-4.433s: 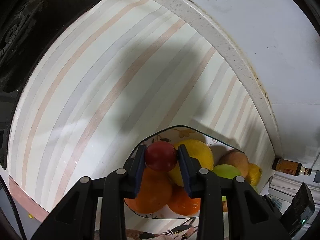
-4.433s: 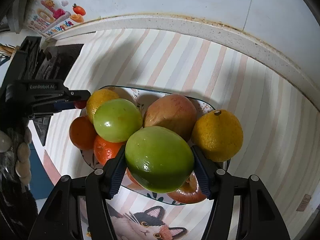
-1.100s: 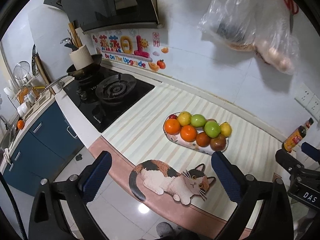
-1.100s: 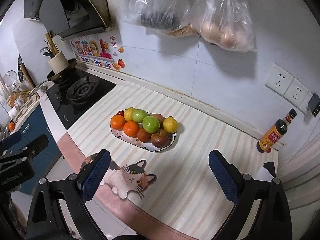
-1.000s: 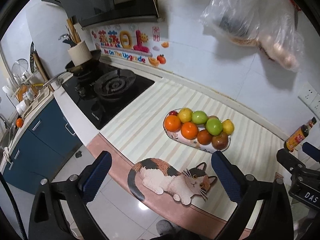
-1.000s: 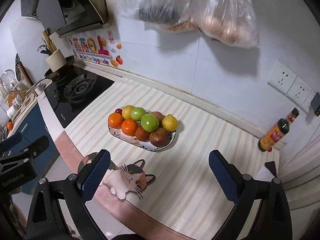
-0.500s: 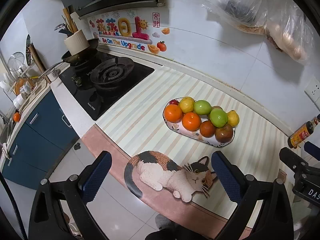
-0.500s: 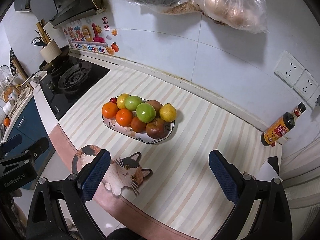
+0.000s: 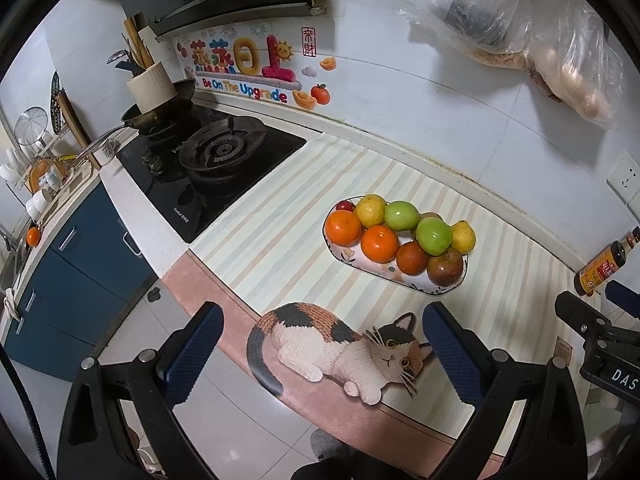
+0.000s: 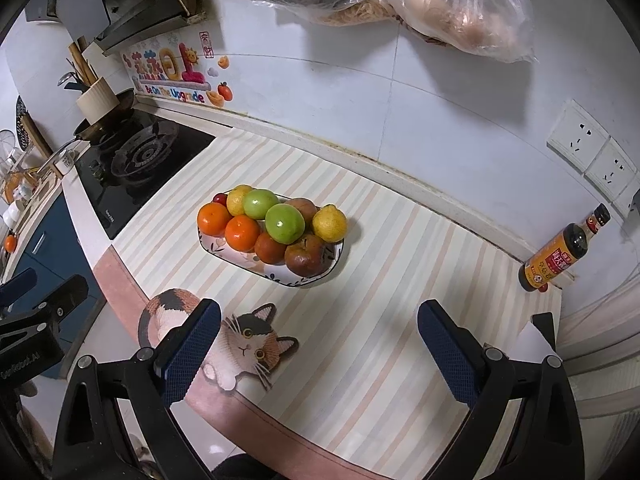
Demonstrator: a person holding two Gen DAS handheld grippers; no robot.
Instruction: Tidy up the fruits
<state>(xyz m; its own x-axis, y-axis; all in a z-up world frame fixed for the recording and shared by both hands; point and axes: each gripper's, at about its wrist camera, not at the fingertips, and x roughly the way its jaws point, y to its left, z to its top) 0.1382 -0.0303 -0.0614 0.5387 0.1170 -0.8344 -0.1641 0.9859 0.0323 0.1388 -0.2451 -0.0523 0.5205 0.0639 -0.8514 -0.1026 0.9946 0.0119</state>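
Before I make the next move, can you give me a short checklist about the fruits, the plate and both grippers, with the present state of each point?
1. Left gripper empty, jaws open: ok.
2. Right gripper empty, jaws open: ok.
3. All fruits on the plate, none loose on the striped mat: ok.
4. Top green apple steady on the pile: cannot tell.
5. Sauce bottle upright, apart from the plate: ok.
6. Both grippers back from the plate, touching nothing: ok.

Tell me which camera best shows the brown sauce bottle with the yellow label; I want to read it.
The right wrist view: the brown sauce bottle with the yellow label stands whole against the white wall, label facing the camera. In the left wrist view the bottle sits small at the frame's edge, its base hidden behind the other claw.
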